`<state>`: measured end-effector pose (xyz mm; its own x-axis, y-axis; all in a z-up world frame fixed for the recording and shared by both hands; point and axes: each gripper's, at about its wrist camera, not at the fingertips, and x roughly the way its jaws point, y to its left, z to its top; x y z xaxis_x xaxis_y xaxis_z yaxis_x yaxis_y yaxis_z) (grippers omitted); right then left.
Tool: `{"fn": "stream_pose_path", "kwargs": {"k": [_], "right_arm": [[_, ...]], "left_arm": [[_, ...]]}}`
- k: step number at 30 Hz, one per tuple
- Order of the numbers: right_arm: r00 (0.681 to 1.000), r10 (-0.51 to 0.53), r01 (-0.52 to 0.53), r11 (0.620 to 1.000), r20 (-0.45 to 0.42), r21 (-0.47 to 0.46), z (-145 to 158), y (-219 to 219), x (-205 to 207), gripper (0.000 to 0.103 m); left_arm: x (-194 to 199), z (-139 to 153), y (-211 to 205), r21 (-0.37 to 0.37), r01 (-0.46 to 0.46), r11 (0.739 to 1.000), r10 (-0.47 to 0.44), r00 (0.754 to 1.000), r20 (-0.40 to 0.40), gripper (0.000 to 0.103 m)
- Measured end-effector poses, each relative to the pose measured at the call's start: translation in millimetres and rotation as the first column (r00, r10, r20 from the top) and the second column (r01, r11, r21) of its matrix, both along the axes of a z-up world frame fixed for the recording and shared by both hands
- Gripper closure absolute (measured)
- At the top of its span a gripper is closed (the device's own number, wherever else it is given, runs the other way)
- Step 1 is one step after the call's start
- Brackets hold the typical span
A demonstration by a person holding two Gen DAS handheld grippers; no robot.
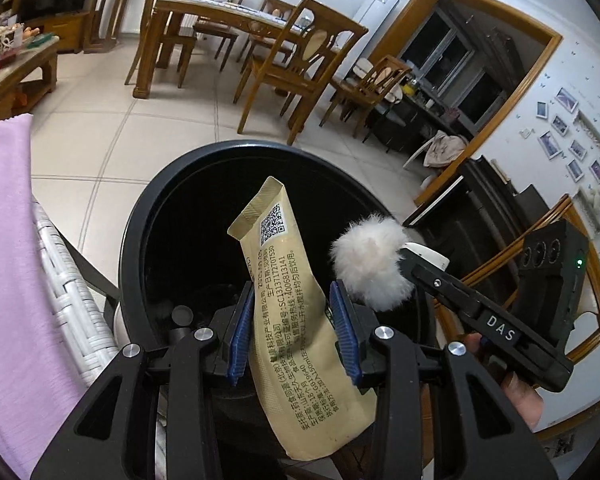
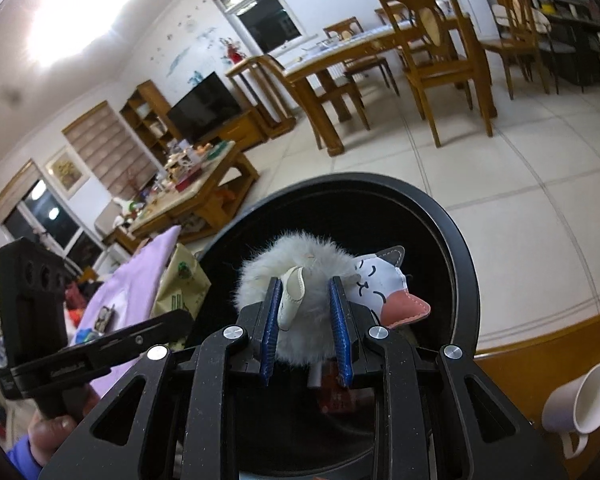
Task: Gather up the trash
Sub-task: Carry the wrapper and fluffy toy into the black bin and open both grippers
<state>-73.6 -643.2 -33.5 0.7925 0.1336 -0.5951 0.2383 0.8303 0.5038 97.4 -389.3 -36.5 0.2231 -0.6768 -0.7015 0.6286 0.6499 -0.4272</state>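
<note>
Blue pads (image 1: 242,328) of the left gripper (image 1: 294,332) press on both sides of a tan sachet (image 1: 288,304), so this claw is closed on it. Its long axis runs along the fingers, a little tilted; the sealed end with the square code points up and away, over the mouth of the black bin (image 1: 140,220), and the other end comes back toward the camera. Beside it on the right is the right gripper (image 2: 305,320), seen from its own camera, closed on a fluffy white toy (image 2: 284,264). This toy is round, with a flat cat face (image 2: 374,286) that points to the right, and a white strap (image 2: 294,292) lies between the pads. It also hangs over the bin (image 2: 456,248). One white mug (image 2: 580,404) lies tilted on the wooden surface at the lower right. Purple cloth (image 1: 8,240) covers the white woven chair (image 1: 72,300) to the left of the bin.
</note>
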Motion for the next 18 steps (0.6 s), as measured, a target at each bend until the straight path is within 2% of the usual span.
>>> {"fn": "stream_pose_path", "kwargs": {"k": [8, 10, 11, 12, 18], "right_arm": [[1.0, 0.004, -0.004, 1.0, -0.01, 0.027, -9.7, -1.0, 9.1, 0.07], [1.0, 0.0, 0.0, 1.0, -0.009, 0.026, -7.0, 2.3, 8.1, 0.067], [1.0, -0.003, 0.003, 1.0, -0.008, 0.026, -6.2, 3.2, 7.6, 0.062], [1.0, -0.006, 0.006, 1.0, -0.007, 0.027, -4.2, 5.3, 6.8, 0.059], [1.0, -0.002, 0.002, 1.0, 0.002, 0.013, 9.3, 20.0, 6.8, 0.059]], "left_arm": [[-6.9, -2.8, -11.8, 0.051, -0.012, 0.999, 0.011, 1.0, 0.012, 0.062], [-8.0, -1.1, -10.6, 0.059, -0.016, 0.998, 0.015, 1.0, 0.016, 0.051], [-9.2, 0.9, -8.3, 0.06, -0.023, 0.998, 0.022, 0.999, 0.023, 0.041], [-10.9, 2.8, -7.7, 0.058, -0.03, 0.998, 0.028, 0.999, 0.032, 0.037], [-18.7, 20.5, 18.6, 0.021, -0.048, 0.999, 0.047, 0.998, 0.047, 0.035]]}}
